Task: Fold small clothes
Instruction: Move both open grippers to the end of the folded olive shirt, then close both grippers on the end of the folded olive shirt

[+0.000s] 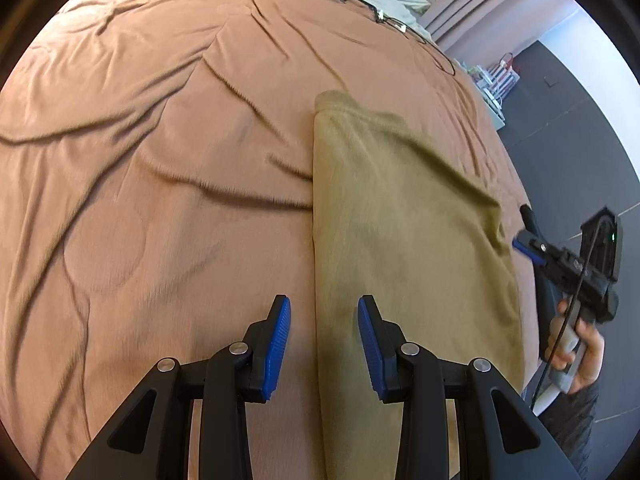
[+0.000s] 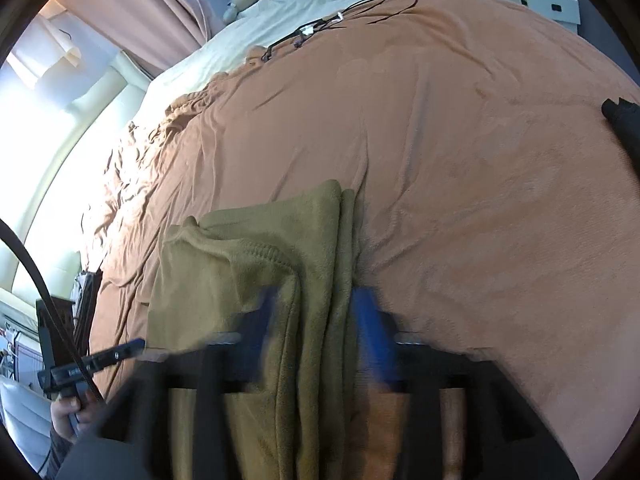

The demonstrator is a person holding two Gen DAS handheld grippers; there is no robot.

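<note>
Your left gripper (image 1: 324, 344) hangs spread over the folded cloth's (image 1: 400, 240) edge at 6 o'clock; your right gripper (image 2: 316, 332) straddles it, spread, on the bed (image 1: 160, 160).

daylight scene, fairly bright. right wrist view: strong glare from window (image 2: 44, 92) at left, blown out white, washing nearby bedspread (image 2: 460, 160) edge pale. right gripper (image 2: 316, 344) fingers heavily motion-blurred, blue pads smeared; olive garment (image 2: 248, 264) nearby sharper, stitching readable. left wrist view: more even light, left gripper (image 1: 324, 344) crisp, olive garment (image 1: 400, 220) and bedspread (image 1: 160, 140) slightly soft with streaky blur. folds cast soft dark shadows. both views: heavy fisheye bulge, black vignette at corners, edges curved.
</note>
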